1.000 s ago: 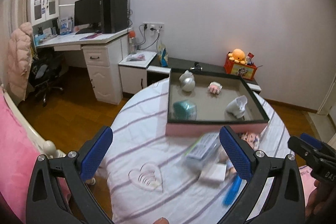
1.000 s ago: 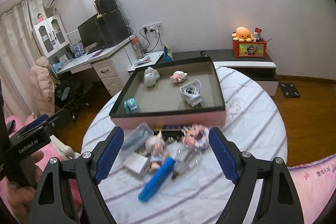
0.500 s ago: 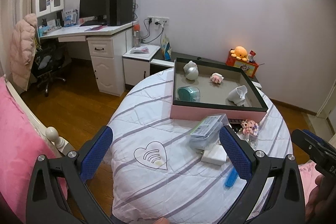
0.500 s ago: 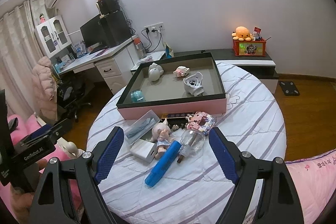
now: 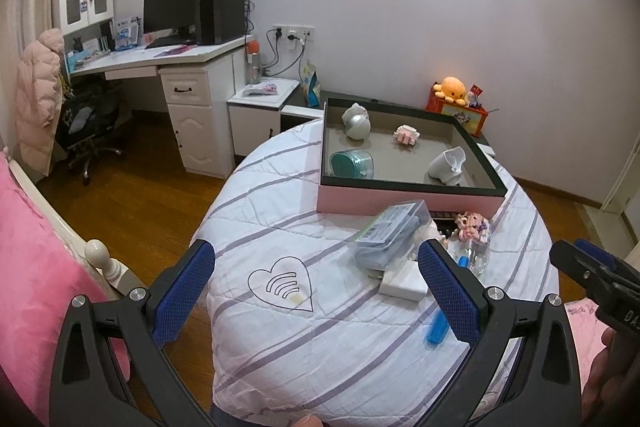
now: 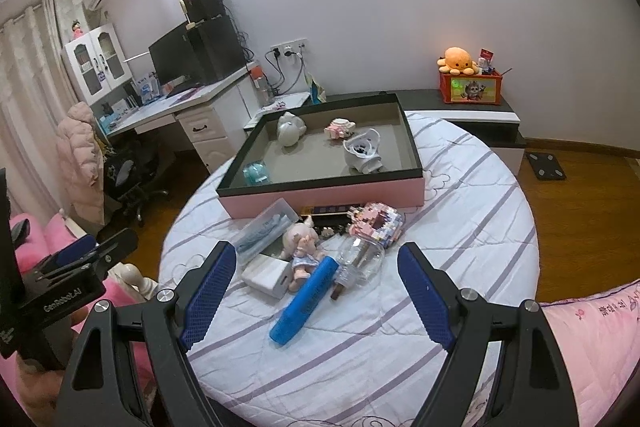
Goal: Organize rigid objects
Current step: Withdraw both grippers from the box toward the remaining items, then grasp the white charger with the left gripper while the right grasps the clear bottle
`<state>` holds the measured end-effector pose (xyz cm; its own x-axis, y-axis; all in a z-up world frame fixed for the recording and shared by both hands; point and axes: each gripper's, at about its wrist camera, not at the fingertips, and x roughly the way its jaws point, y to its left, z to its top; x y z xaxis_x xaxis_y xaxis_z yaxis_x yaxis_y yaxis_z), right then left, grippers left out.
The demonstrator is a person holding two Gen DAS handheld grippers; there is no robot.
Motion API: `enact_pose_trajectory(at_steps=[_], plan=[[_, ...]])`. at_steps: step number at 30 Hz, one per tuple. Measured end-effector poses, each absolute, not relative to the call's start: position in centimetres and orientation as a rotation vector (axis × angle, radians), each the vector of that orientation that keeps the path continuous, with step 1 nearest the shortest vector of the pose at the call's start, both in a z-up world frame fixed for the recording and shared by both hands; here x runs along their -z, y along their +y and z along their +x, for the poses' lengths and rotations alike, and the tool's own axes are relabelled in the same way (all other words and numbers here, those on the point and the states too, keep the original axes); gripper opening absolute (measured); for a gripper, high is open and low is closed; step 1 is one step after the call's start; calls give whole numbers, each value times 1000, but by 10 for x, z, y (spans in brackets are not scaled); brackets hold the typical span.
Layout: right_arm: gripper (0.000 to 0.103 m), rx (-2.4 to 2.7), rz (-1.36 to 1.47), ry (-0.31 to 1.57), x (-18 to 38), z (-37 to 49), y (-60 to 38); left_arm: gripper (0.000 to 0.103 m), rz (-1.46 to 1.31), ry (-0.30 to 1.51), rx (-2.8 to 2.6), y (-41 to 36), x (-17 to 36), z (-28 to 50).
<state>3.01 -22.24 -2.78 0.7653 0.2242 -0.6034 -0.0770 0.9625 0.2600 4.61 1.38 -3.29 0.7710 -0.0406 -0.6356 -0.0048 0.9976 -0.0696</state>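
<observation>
Hovering over the pile, both jaws wide apart

Going left to right in the right wrist view: my left gripper (image 6: 76, 255) sits off the bench's left edge, jaws apart, holding nothing, well away from the clutter. White charger block (image 6: 267, 277) lies first, touching the clear case (image 6: 266, 229) behind it. Then the doll (image 6: 301, 247), then the blue bar (image 6: 306, 301), then the clear bottle (image 6: 360, 259) and the pink block model (image 6: 376, 223). All loose on the striped bench (image 6: 460, 227), in front of the pink tray (image 6: 332, 197).

My right gripper (image 6: 318, 301) is nearer: jaws apart, empty, with the blue bar right between them. Its long axis runs diagonal, near end low-left, far end up-right toward the doll. My guess: right takes it, wrist turned to cross that axis.
</observation>
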Motion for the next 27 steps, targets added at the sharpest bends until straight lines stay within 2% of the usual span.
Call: enact_pose_trajectory(at_steps=[17, 27], plan=[[84, -120, 213, 890, 109, 57, -209, 103, -33, 853, 86, -11, 103, 79], [84, -29, 258, 896, 122, 69, -245, 103, 7, 907, 144, -49, 134, 96]])
